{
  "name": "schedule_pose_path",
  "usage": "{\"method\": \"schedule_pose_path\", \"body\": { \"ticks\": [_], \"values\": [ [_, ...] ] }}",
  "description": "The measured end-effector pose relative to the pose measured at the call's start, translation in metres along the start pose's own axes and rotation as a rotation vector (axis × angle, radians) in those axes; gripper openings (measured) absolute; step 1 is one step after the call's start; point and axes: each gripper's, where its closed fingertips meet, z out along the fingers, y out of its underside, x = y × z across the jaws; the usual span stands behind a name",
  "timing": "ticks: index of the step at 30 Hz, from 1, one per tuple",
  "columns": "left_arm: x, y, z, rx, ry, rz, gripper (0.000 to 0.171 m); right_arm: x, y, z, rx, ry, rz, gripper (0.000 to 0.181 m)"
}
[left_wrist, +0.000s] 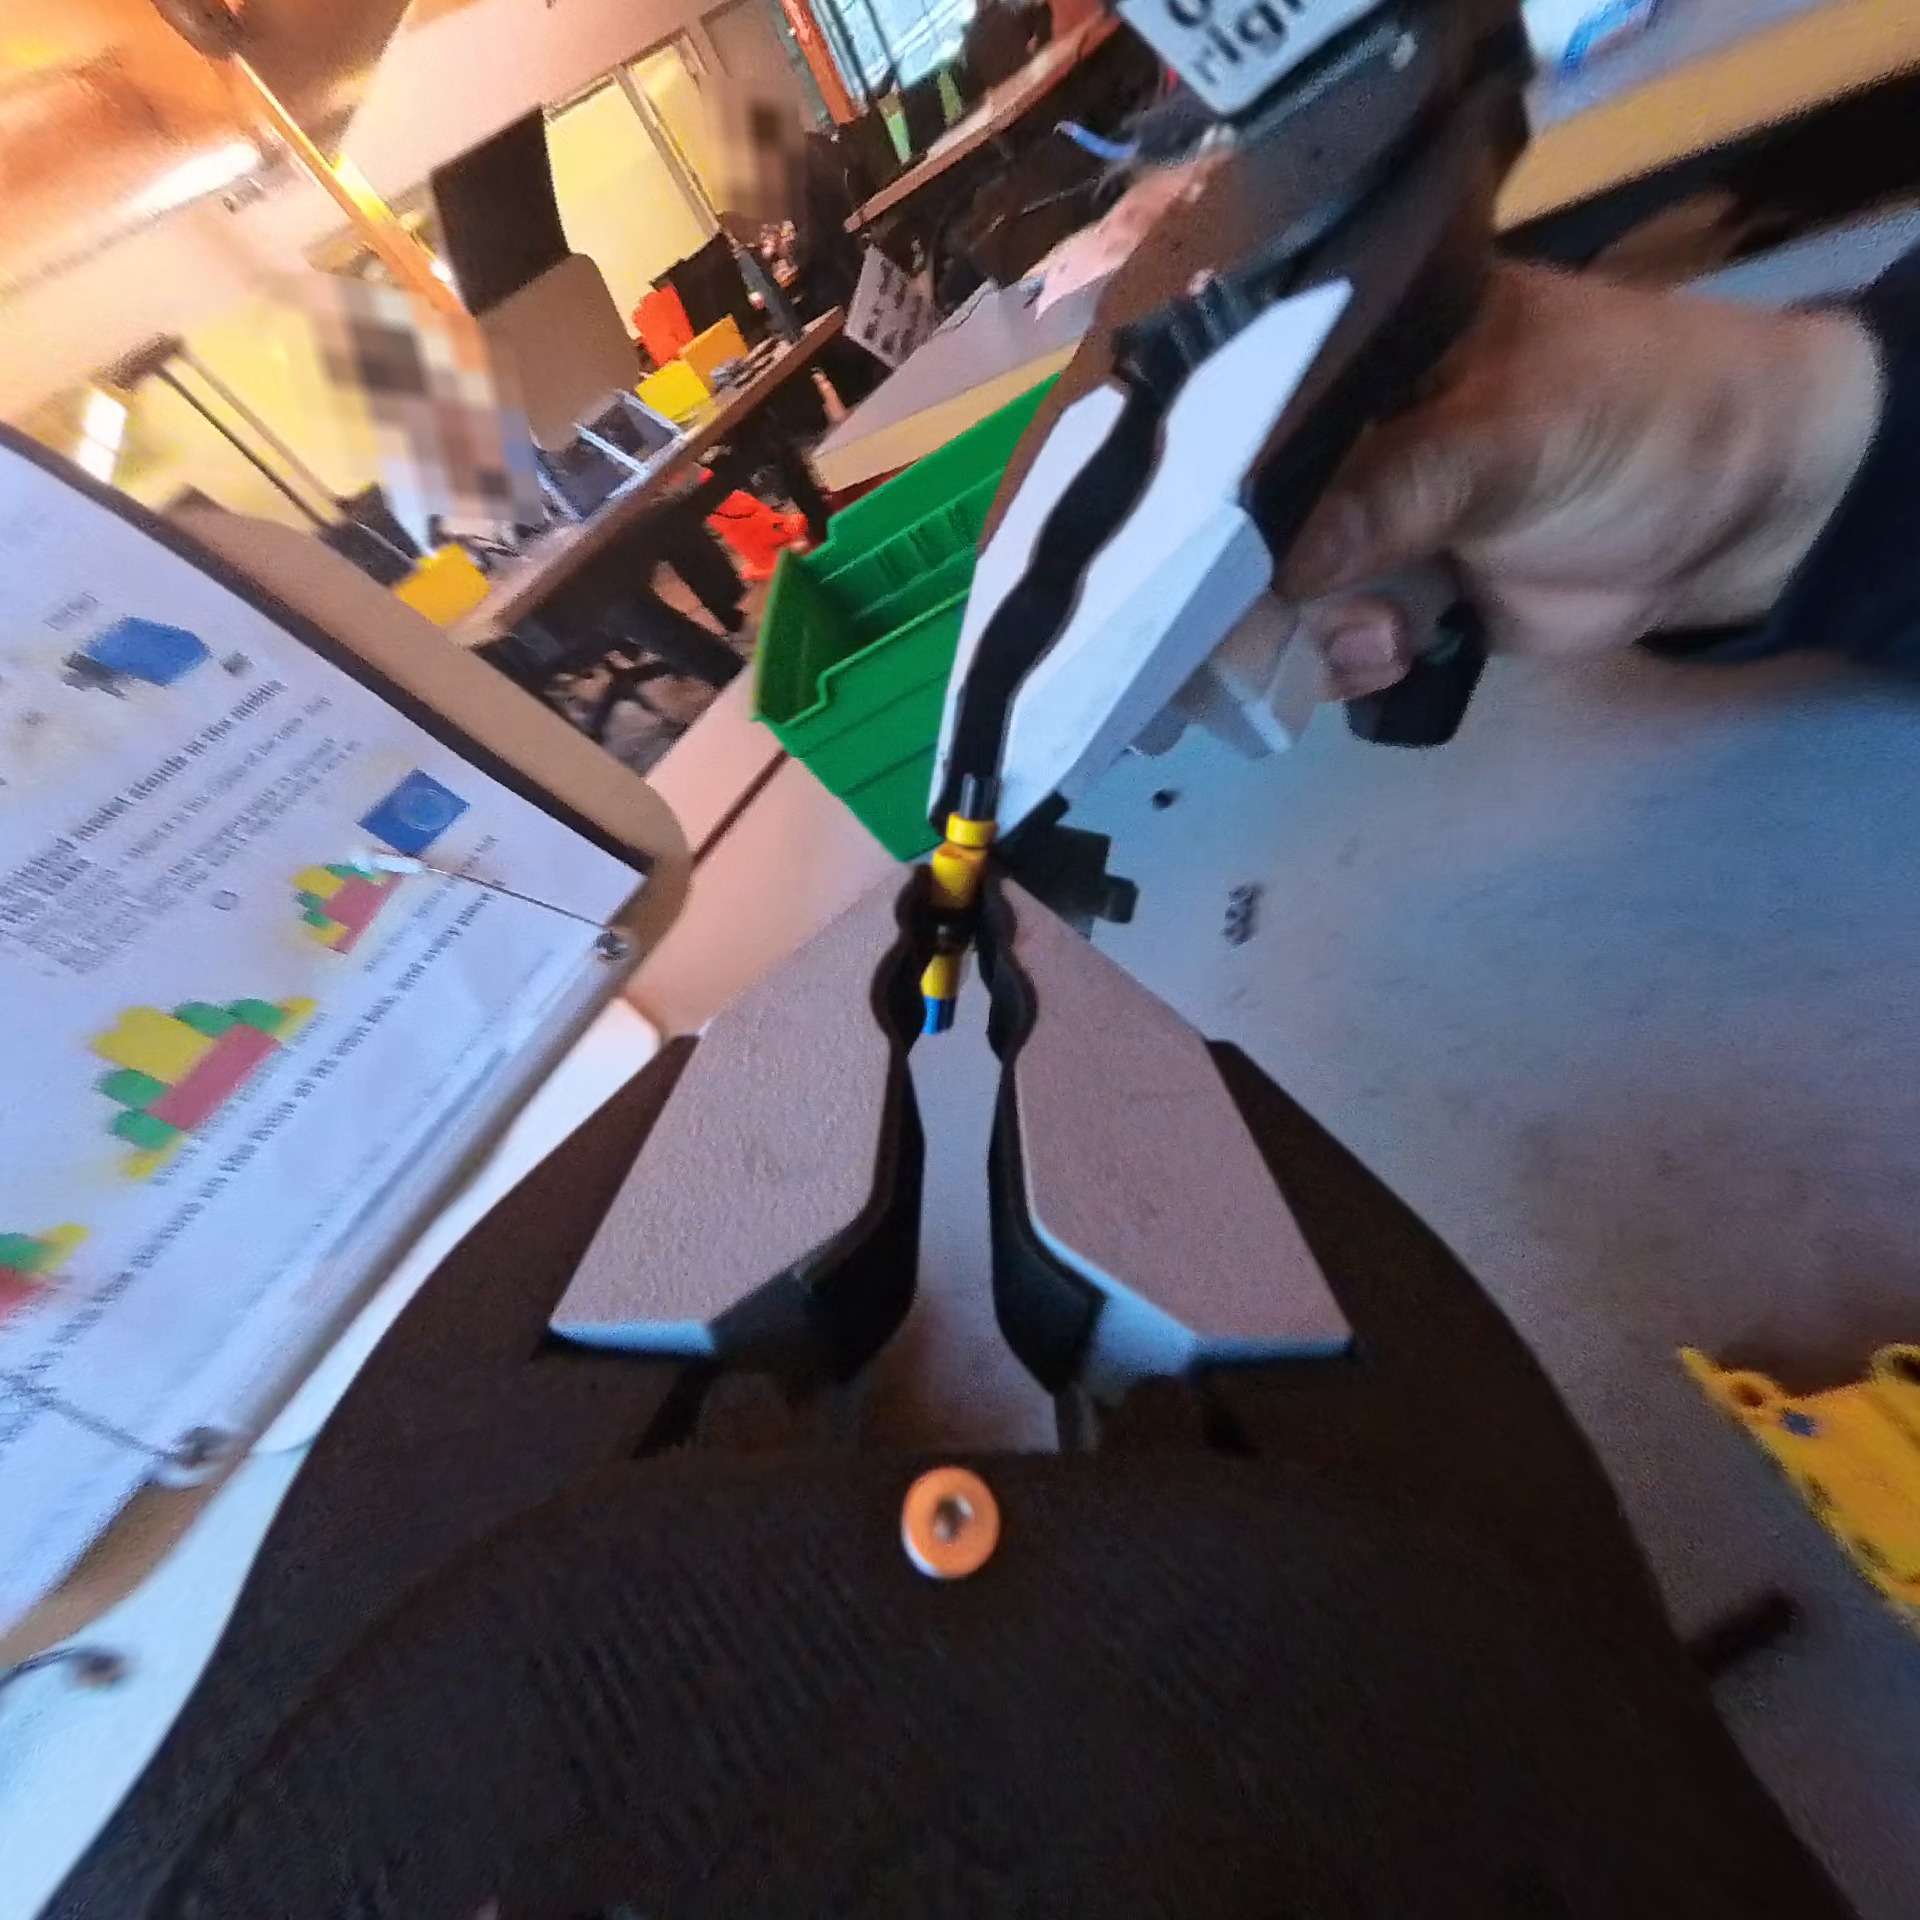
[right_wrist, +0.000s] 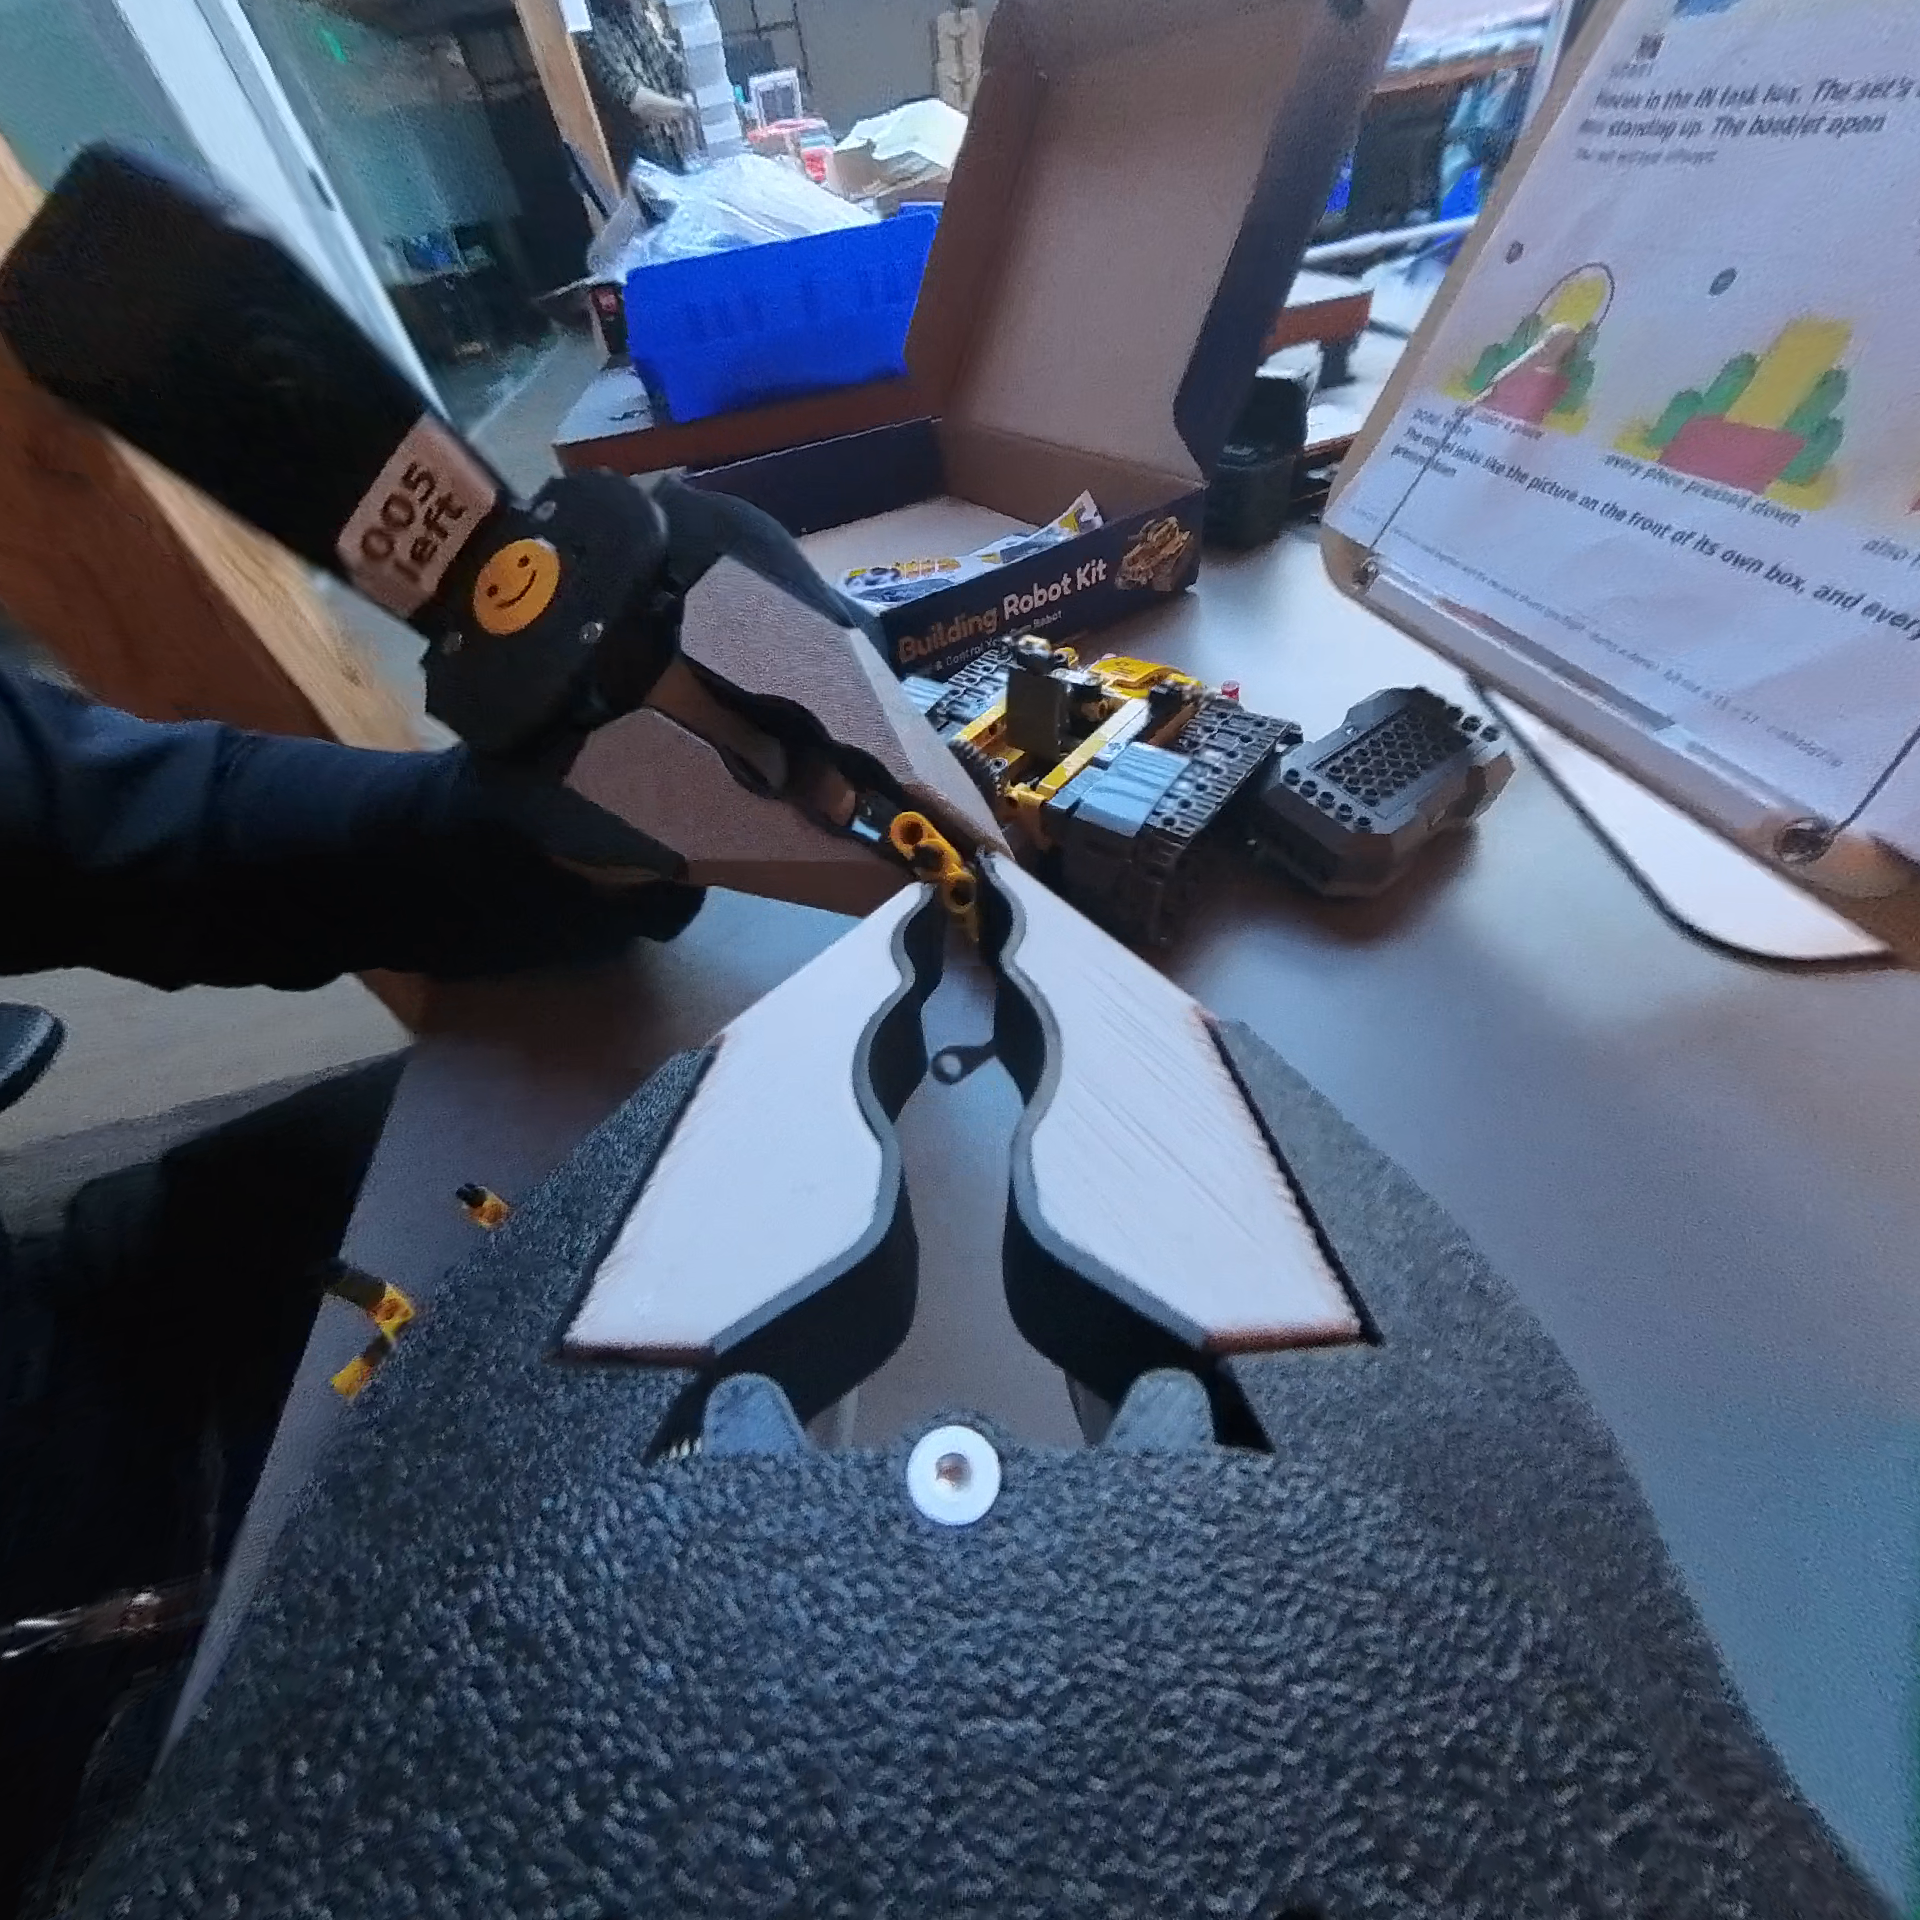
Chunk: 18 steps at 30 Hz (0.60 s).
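Both grippers meet tip to tip on one small yellow connector piece (left_wrist: 954, 868) with a blue pin at its near end and a black pin at its far end. My left gripper (left_wrist: 951, 920) is shut on its near part. My right gripper (left_wrist: 977, 805), held by a bare hand (left_wrist: 1579, 499), comes in from the upper right and pinches the far end. In the right wrist view the right gripper (right_wrist: 971, 888) is shut on the yellow piece (right_wrist: 935, 852), and the left gripper (right_wrist: 914, 831) reaches in from the upper left, above the table.
A yellow-and-black tracked model (right_wrist: 1112, 758) and a dark grey block (right_wrist: 1392, 779) sit just beyond the tips, before an open kit box (right_wrist: 1039, 582). An instruction board (right_wrist: 1662, 436) stands right. Small yellow pins (right_wrist: 379, 1309) lie left. A green bin (left_wrist: 873, 644) and blue bin (right_wrist: 779, 312) stand behind. The grippers are tip to tip, or close to it.
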Motion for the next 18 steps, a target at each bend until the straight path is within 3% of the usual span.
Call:
{"method": "schedule_pose_path", "body": {
  "ticks": [2,4,5,7,9,11,12,14,18],
  "values": [
    [0.003,-0.007,-0.004,0.054,0.093,-0.14,0.005,-0.005,-0.006,-0.002,0.01,0.026,-0.056,0.003],
    [0.006,-0.02,-0.01,0.146,0.216,-0.332,0.006,-0.013,-0.018,-0.005,0.082,-0.044,0.019,0.002],
    [0.006,-0.02,-0.01,0.163,0.227,-0.355,0.006,-0.014,-0.02,-0.005,0.11,-0.077,0.071,0.002],
    [0.004,-0.017,-0.009,0.128,0.143,-0.213,0.006,-0.014,-0.019,-0.005,0.132,-0.134,0.158,0.001],
    [-0.001,-0.013,-0.01,0.054,-0.023,0.095,0.004,-0.016,-0.016,-0.005,0.122,-0.187,0.198,0.0],
    [-0.037,0.009,-0.018,-0.09,-0.265,0.325,0.005,-0.031,-0.038,-0.028,0.239,-0.348,0.212,0.0],
    [-0.051,0.008,-0.025,-0.043,-0.288,0.262,0.005,-0.027,-0.044,-0.04,0.271,-0.337,0.2,0.0],
    [-0.061,-0.006,-0.034,0.113,-0.259,0.078,0.005,-0.004,-0.045,-0.05,0.287,-0.168,0.146,0.0],
    [-0.044,-0.029,-0.035,0.201,-0.317,0.279,0.005,0.002,-0.034,-0.035,0.225,-0.075,0.11,0.007]
  ]
}}
